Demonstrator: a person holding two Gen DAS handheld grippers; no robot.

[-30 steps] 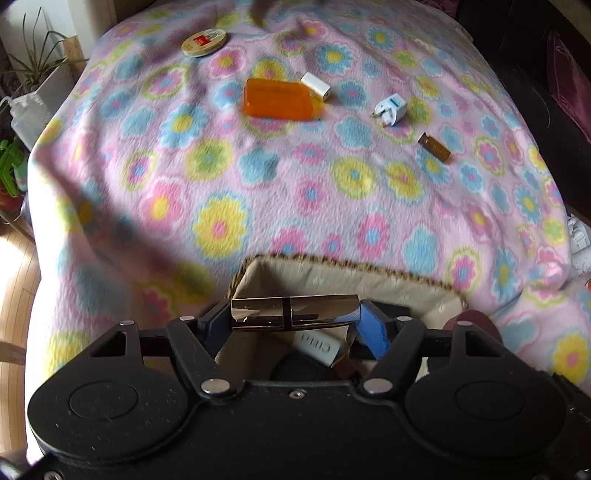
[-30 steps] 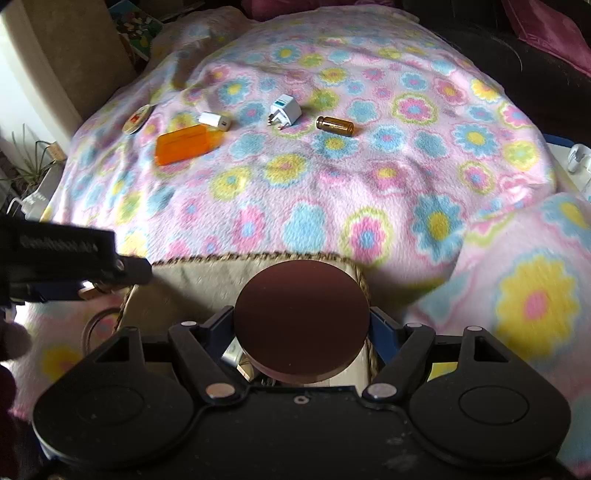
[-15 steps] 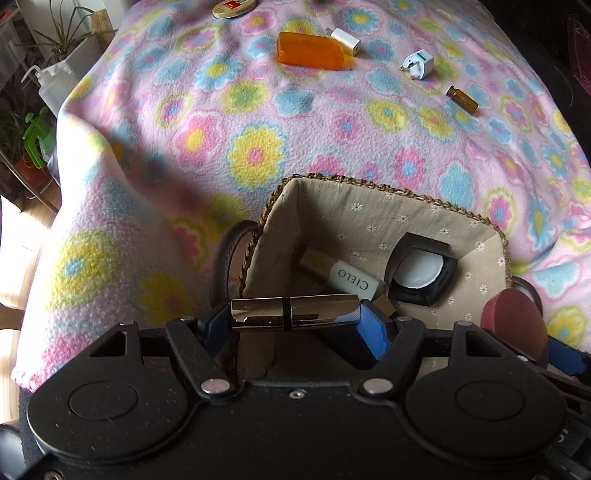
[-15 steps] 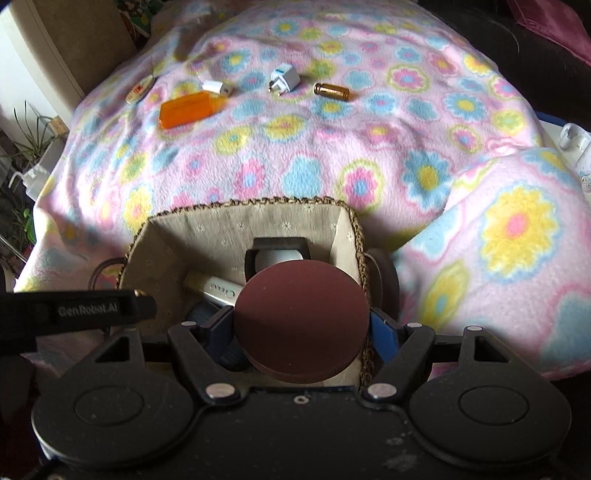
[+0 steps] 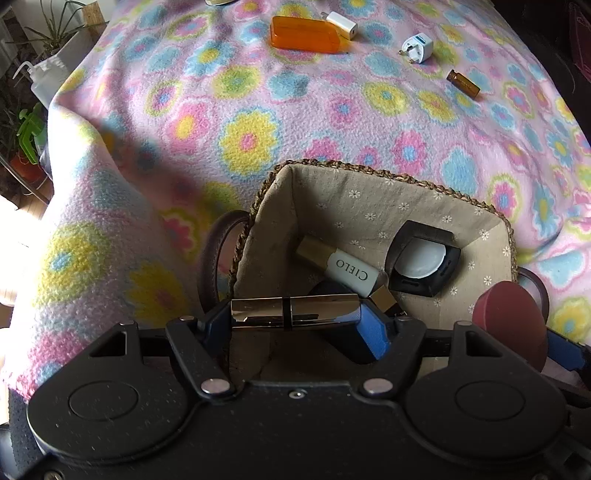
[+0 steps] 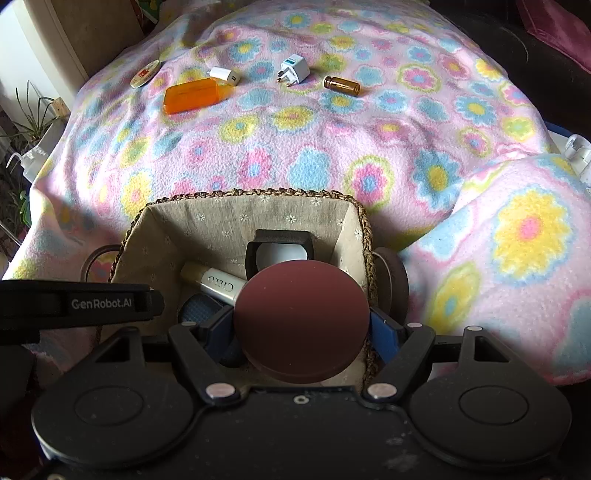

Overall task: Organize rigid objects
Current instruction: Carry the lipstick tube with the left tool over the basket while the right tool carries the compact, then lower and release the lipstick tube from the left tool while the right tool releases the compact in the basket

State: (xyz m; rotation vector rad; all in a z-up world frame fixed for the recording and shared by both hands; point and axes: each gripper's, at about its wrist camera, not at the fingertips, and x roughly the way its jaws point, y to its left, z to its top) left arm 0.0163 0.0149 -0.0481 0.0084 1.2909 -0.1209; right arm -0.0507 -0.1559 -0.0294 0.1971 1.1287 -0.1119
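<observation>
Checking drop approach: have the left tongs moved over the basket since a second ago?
Yes. The left tongs, shut on the metallic tube, came forward and down over the basket, whose inside now shows.

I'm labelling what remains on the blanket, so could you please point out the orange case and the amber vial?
orange case (image 6: 194,95): right wrist view, middle of its top face.
amber vial (image 6: 341,85): right wrist view, middle of its body.

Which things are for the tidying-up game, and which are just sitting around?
For the tidying:
basket
shiny tube in the left hand-held gripper
brown disc in the right hand-held gripper
orange case
white charger
plug adapter
amber vial
round tin

Just sitting around:
flowery blanket
plants
</observation>
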